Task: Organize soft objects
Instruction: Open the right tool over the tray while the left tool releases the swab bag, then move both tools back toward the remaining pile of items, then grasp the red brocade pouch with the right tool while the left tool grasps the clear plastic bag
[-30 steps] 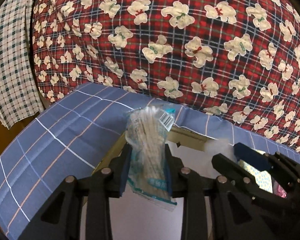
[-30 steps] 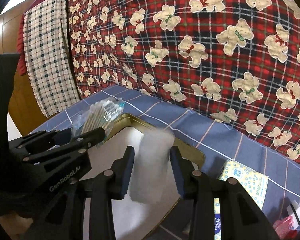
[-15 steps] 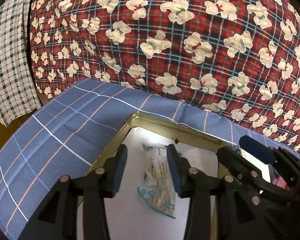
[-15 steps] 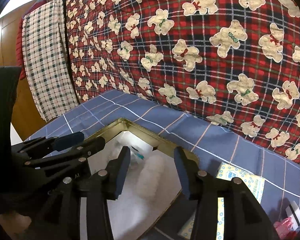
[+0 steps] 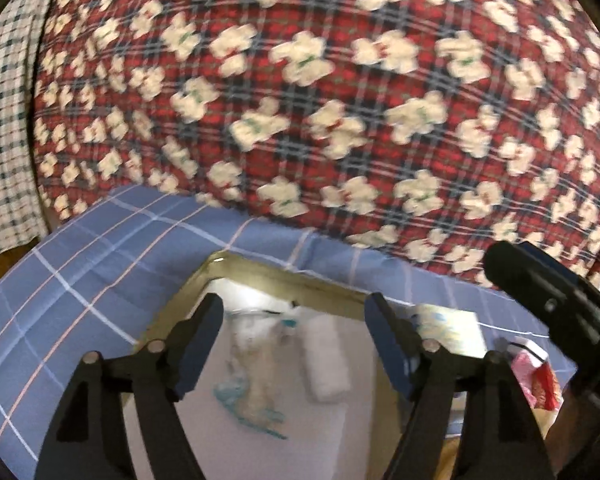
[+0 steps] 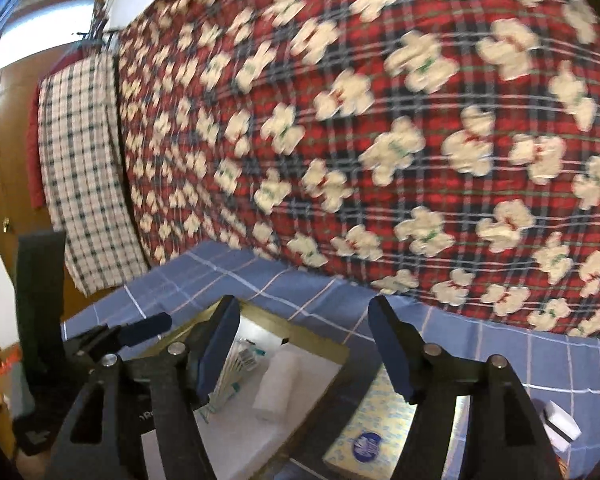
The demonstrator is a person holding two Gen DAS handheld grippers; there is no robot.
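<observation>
- A red tartan quilt printed with cream teddy bears [image 5: 340,100] hangs as a backdrop across both views, blurred.
- A blue checked cloth [image 5: 80,280] covers the flat surface below it; whether that is a desk or a bed cannot be told.
- A gold-rimmed rectangular tin with a white floor [image 5: 284,280] lies open on the cloth.
- The left gripper [image 5: 294,344] is angled down over the tin. Its jaws have just been opening and now stand spread wide with nothing pinched; the objects lie below the gap.
- The right gripper [image 6: 302,356] hangs above the tin's right edge, pointing only slightly downward. Its jaws have likewise just been opening and are spread, gripping nothing.
- A yellow patterned flat pack with a blue round logo [image 6: 374,424] lies on the cloth just right of the tin.
- A clear plastic bag of cotton swabs with teal print [image 5: 256,376] lies on the tin's floor.
- A white rolled soft pad [image 5: 326,360] lies just beside the bag, to its right, also inside the tin.
</observation>
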